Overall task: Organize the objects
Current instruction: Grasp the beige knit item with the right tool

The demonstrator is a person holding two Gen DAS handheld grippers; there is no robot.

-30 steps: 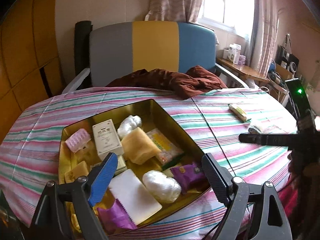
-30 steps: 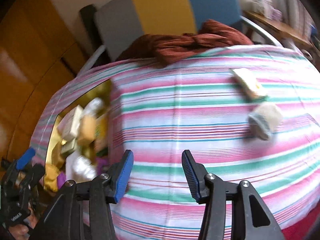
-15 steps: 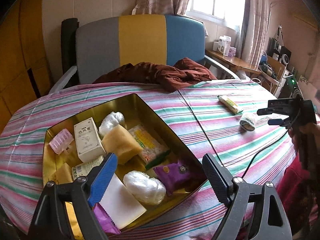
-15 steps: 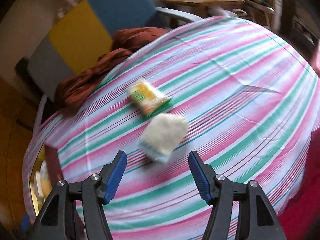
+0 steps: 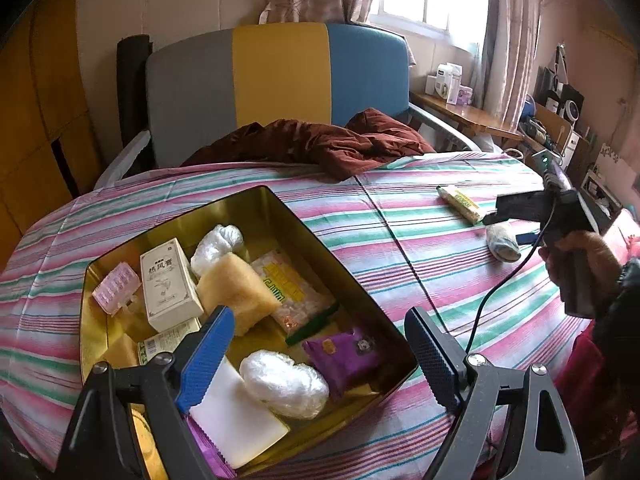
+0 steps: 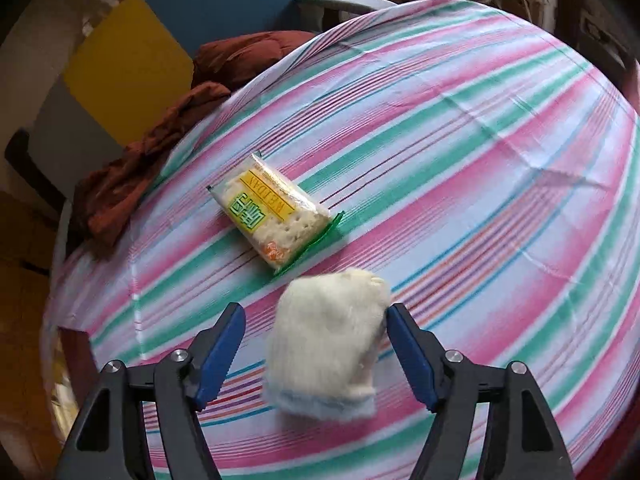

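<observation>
Two loose items remain on the striped tablecloth (image 6: 500, 128), well apart from the gold tin (image 5: 344, 276): a cracker packet (image 6: 272, 220) and a fluffy white bundle (image 6: 332, 340). The right gripper (image 6: 314, 350) has swung over from the tin, its jaws just opened wide, so a pickup looks imminent. That bundle lies between the fingers (nearer the right pad, not yet pinched). The left gripper (image 5: 316, 354) hovers over the tin, open and empty.

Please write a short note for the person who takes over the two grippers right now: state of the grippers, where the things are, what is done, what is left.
Left gripper: open, empty, over the gold tin.
Right gripper: open, its jaws on either side of the white fluffy bundle on the striped cloth; not gripped yet.
Cracker packet lies just beyond the bundle.
Done: many items are in the tin.
Left: bundle and packet probably go in the tin.
</observation>
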